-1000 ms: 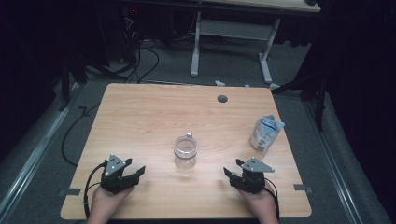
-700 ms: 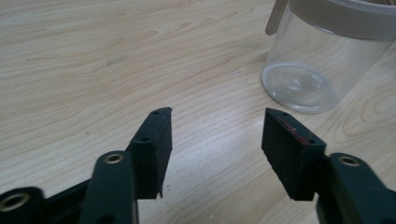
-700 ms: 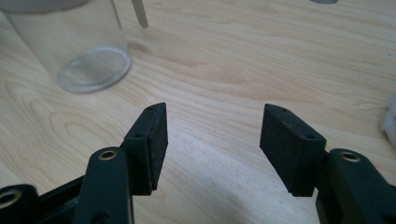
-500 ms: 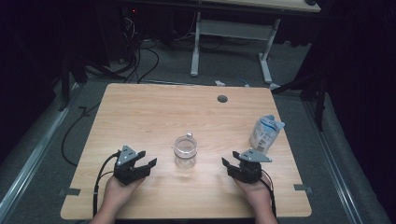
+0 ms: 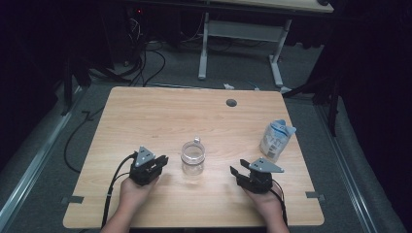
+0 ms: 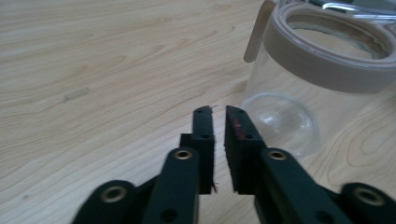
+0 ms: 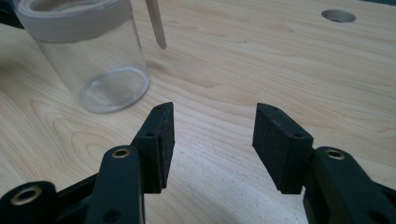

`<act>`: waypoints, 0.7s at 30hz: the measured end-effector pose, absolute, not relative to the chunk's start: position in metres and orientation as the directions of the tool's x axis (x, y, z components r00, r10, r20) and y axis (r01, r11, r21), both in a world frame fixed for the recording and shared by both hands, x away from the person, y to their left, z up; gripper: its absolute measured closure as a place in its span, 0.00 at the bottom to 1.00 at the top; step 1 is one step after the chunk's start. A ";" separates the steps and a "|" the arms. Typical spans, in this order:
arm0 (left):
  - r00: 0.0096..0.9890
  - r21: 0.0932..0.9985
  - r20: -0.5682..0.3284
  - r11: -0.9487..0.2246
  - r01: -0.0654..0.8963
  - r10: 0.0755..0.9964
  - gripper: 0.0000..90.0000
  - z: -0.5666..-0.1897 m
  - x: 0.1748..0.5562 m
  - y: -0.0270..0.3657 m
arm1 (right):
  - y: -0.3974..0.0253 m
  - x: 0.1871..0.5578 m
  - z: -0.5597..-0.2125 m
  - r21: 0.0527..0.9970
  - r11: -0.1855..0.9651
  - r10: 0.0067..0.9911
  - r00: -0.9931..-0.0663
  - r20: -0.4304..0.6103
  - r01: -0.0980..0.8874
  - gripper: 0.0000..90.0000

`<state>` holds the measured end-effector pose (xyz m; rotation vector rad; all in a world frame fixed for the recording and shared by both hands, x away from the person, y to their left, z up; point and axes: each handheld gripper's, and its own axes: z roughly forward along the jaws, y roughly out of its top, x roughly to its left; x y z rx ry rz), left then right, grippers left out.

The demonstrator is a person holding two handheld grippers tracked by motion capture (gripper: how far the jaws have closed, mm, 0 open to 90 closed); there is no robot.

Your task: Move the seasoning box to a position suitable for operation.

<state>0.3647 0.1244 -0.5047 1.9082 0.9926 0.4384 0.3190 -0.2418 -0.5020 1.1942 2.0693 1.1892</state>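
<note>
A clear glass jar (image 5: 193,158) with a beige collar round its mouth stands upright at the table's front middle. My left gripper (image 5: 163,159) rests on the wood just left of it. In the left gripper view its jaws (image 6: 218,109) are nearly together with nothing between them, and the jar (image 6: 322,74) stands close ahead to the right, not touched. My right gripper (image 5: 237,168) sits to the jar's right with a wider gap. In the right gripper view it (image 7: 215,109) is open and empty, and the jar (image 7: 88,51) is at the upper left.
A white and blue bag (image 5: 277,140) stands upright near the right edge, behind my right gripper. The wooden table (image 5: 160,116) has a round cable hole (image 5: 231,103) toward the back. Cables and desk legs lie on the dark floor beyond.
My left gripper has slid right and forward, closer to the jar. The right gripper has shifted only slightly. The jar and the bag have stayed put.
</note>
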 end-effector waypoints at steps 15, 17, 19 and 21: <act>0.601 0.893 -0.088 -0.204 0.401 0.795 1.00 -0.493 0.388 0.088 | -0.240 0.319 -0.507 0.843 0.265 0.857 -0.514 0.017 0.469 0.52; 0.595 0.895 -0.088 -0.199 0.399 0.799 1.00 -0.493 0.388 0.087 | -0.240 0.319 -0.507 0.840 0.267 0.858 -0.513 0.016 0.472 0.52; 0.601 0.893 -0.089 -0.203 0.401 0.795 1.00 -0.494 0.389 0.086 | -0.240 0.320 -0.508 0.839 0.271 0.858 -0.513 0.012 0.472 0.52; 0.605 0.892 -0.089 -0.207 0.401 0.791 1.00 -0.496 0.390 0.085 | -0.240 0.320 -0.508 0.838 0.270 0.858 -0.513 0.013 0.474 0.52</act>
